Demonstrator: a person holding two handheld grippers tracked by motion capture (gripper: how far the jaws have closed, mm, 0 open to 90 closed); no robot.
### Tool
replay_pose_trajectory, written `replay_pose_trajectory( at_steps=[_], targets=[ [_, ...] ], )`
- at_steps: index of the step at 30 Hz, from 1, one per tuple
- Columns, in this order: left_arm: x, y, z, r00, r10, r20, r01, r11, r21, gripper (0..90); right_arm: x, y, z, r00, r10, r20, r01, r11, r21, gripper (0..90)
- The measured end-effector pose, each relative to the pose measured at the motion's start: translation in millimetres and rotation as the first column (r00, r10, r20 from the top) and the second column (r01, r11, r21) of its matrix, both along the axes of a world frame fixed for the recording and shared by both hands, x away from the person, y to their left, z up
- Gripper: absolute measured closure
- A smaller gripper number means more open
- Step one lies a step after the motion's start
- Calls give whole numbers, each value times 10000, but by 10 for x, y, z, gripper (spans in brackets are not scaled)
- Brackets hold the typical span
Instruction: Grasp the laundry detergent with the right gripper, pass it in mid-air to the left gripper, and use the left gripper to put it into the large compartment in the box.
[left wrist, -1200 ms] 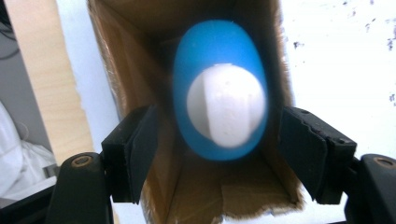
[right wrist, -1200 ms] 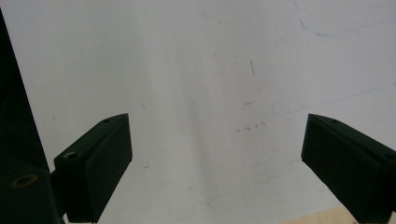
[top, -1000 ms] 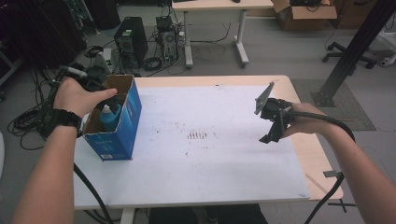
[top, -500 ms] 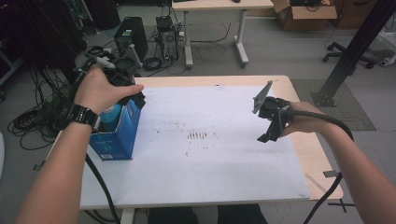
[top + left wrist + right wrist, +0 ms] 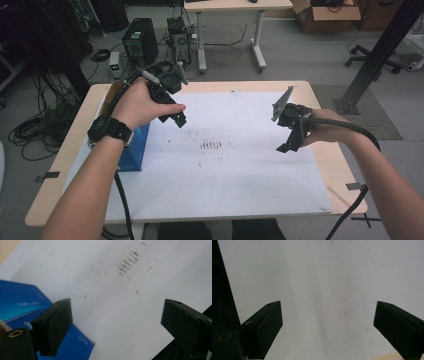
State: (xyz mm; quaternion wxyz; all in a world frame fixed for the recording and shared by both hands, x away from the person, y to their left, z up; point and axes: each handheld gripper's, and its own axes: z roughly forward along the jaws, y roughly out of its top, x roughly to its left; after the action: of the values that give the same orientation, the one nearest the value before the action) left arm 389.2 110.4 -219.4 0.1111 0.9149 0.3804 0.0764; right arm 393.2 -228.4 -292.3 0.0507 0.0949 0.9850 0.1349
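Left fingers: the black, blocky pads (image 5: 53,326) of the left gripper (image 5: 172,112) are spread wide and have just been opening; nothing is held between them, and white sheet is seen in the gap.
Right fingers: the pads (image 5: 263,327) of the right gripper (image 5: 292,135) are also spread wide, with nothing pinched; they are held above the white sheet (image 5: 240,170).
Box: a blue cardboard box (image 5: 131,150), rectangular with flat printed sides and an open brown flap at the top, is stood upright at the left edge of the sheet, its long axis vertical and its opening upward. It is partly covered by the left forearm in the high view.
Left gripper place: just right of the box, apart from it, above the sheet.
Sheet: smooth, matt, white, marked with small brown smudges (image 5: 211,145) near the middle.
Table: pale wood (image 5: 320,92), rounded corners.
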Motion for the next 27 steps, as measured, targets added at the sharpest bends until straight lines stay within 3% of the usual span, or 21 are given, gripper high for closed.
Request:
replay_pose_trajectory(
  at_steps=[6,14,22,27],
  targets=[
    [-8,-143,-96,9983,-576,-89,576,9983,-86,80,-9,-20,16,9997,63,-221,-52,9988,486,73],
    [5,-214,-252,9928,-1117,-434,1104,9934,-318,55,11,-47,26,9988,-16,-492,52,9973,731,61],
    [-6,-274,-269,9873,-1507,-497,1487,9880,-425,50,7,-69,14,9985,-91,-540,134,9967,795,57],
    [-16,-274,-262,9876,-1485,-515,1467,9885,-368,49,-1,-73,19,9986,-51,-517,91,9969,788,58]
  ],
)
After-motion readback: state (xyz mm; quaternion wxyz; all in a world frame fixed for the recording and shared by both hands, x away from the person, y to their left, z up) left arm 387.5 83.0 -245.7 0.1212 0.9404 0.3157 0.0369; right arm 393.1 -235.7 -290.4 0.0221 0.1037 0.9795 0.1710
